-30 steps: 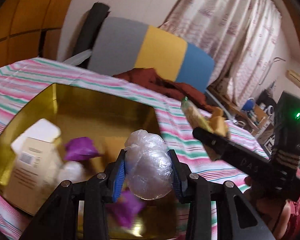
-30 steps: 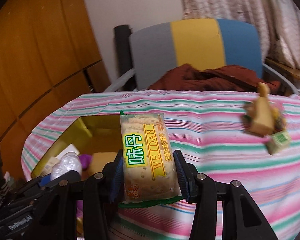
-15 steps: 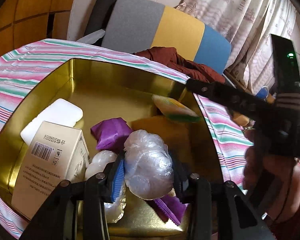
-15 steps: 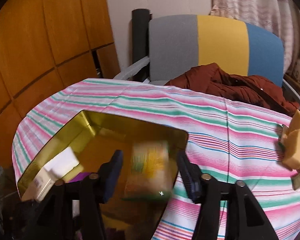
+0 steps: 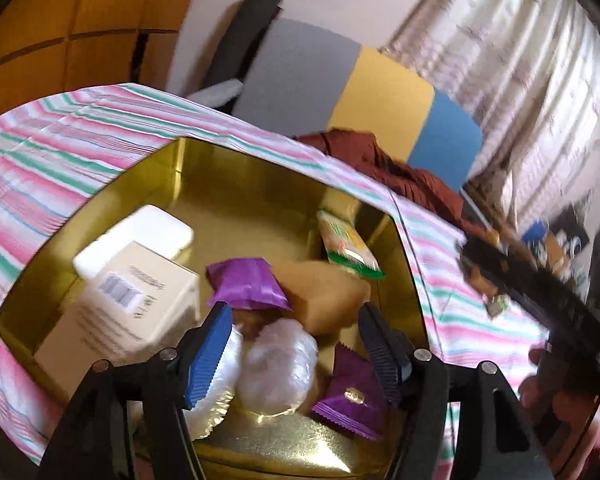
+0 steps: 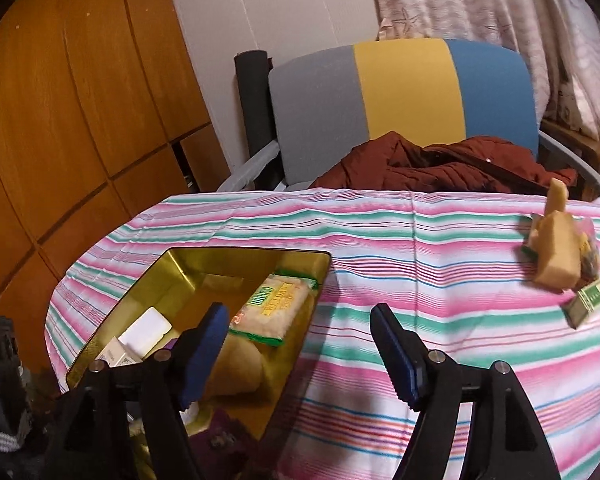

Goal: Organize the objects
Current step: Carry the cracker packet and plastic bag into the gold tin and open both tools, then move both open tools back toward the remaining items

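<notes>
A gold tin [image 5: 260, 168] sits on the striped tablecloth. My left gripper [image 5: 296, 356] hangs over its near end, jaws opening. A clear plastic-wrapped ball [image 5: 280, 368] lies loose between the blue pads, which do not press it. Around it lie purple packets [image 5: 248, 284], a tan wedge [image 5: 324, 296], a barcoded carton [image 5: 128, 308] and a white box [image 5: 140, 236]. The green-edged cracker packet [image 6: 276, 308] rests in the tin's far right corner. My right gripper [image 6: 300, 344] stands over the tin's right rim [image 6: 244, 251], jaws opening, nothing between them.
More tan wedges [image 6: 556, 248] and a small green box [image 6: 588, 300] lie on the cloth at far right. Behind the table stands a grey, yellow and blue chair [image 6: 404, 88] with a rust-brown jacket [image 6: 440, 164]. Wooden panels [image 6: 80, 100] fill the left.
The right gripper let go of the cracker packet, which dropped into the tin, and drew back. The left gripper sank into the tin, widened and let the clear ball settle.
</notes>
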The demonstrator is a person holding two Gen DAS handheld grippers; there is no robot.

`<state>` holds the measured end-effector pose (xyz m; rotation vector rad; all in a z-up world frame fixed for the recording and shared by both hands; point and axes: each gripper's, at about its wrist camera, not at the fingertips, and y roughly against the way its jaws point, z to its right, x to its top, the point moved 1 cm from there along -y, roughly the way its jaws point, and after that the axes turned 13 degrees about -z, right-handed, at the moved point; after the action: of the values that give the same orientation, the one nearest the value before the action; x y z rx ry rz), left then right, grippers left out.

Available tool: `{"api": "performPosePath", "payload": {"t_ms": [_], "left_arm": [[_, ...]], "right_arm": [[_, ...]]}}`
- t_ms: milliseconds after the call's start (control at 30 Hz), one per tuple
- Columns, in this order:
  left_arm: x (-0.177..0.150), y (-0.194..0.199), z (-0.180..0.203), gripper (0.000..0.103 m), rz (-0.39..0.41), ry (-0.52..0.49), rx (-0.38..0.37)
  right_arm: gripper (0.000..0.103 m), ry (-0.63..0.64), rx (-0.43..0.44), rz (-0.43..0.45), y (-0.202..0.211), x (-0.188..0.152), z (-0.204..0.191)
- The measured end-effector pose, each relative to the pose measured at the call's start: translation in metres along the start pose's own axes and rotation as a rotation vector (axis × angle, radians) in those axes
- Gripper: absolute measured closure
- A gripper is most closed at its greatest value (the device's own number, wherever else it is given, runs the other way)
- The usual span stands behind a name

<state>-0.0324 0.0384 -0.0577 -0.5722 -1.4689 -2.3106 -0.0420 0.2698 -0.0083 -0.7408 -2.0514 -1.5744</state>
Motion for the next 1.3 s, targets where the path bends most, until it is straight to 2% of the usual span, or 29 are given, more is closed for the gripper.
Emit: {"api": "performPosePath", "payload": {"t_ms": [100,300,433,667,900,1167,1300], "left_arm": [[0.002,0.008,-0.005,0.036,0.034,0.044,-0.002],[0.000,0.007,0.001,0.036,0.021,0.050,-0.008],[-0.008,0.007,0.023,0.036,0.015,-0.021,-0.048],[-0.022,0.006,0.067,0.036,0.001,-0.170,-0.064],[-0.041,-0.004,0.108,0.036,-0.055,-0.299,-0.082],[-0.065,-0.014,0.139,0.036,-0.121,-0.398,-0.110],[-0.073,-0.018,0.149,0.036,-0.145,-0.435,-0.116]], "right_arm": [[0.027,-0.023,-0.001,0.009,0.007,-0.005,0.008],[0.024,-0.093,0.003,-0.011,0.013,-0.018,0.028],[0.024,-0.108,-0.030,-0.031,0.013,-0.026,0.042],[0.024,-0.177,-0.062,-0.058,0.015,-0.043,0.074],[0.024,-0.221,-0.108,-0.073,0.019,-0.058,0.103],[0.024,-0.326,-0.181,-0.086,0.026,-0.074,0.150],[0.024,-0.353,-0.226,-0.078,0.031,-0.068,0.178]]}}
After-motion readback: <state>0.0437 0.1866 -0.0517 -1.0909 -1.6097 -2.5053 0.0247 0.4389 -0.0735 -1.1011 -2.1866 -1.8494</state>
